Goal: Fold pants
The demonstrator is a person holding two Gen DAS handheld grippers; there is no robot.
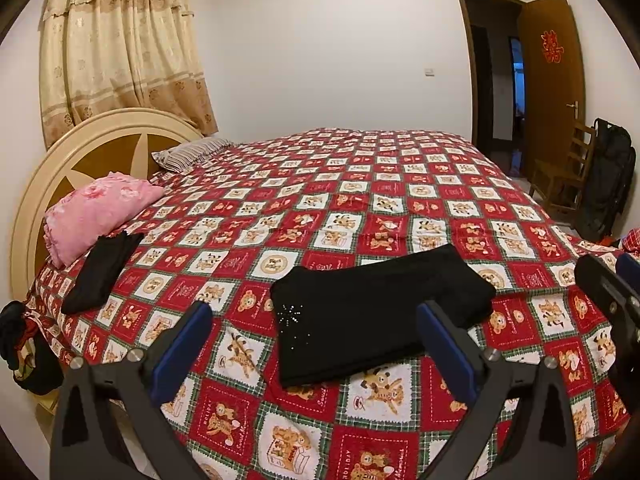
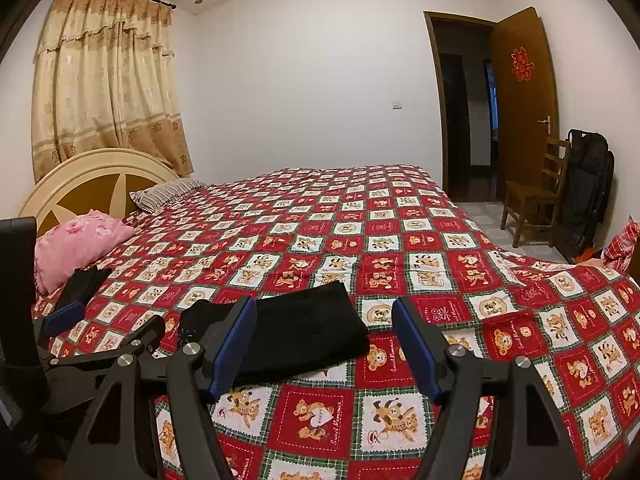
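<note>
Left wrist view: we held both grippers (image 1: 314,334) (image 2: 324,334) wide, empty; a careless nudge could undo the folded pants (image 1: 372,312).

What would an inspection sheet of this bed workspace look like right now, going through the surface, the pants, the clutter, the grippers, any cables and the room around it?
Surface: bed under a red checked bear-print quilt, lying mostly flat.
Job's things: black pants folded into a compact rectangle near the bed's front edge; touched by neither gripper.
Clutter: second dark garment beside the pink pillow; striped pillow by the headboard; dark clothes at the bed's corner.
Grippers: left gripper open and empty; right gripper open and empty.
Cables: nothing seen.
Surroundings: curtain, open wooden door, wooden chair, black bag.
</note>
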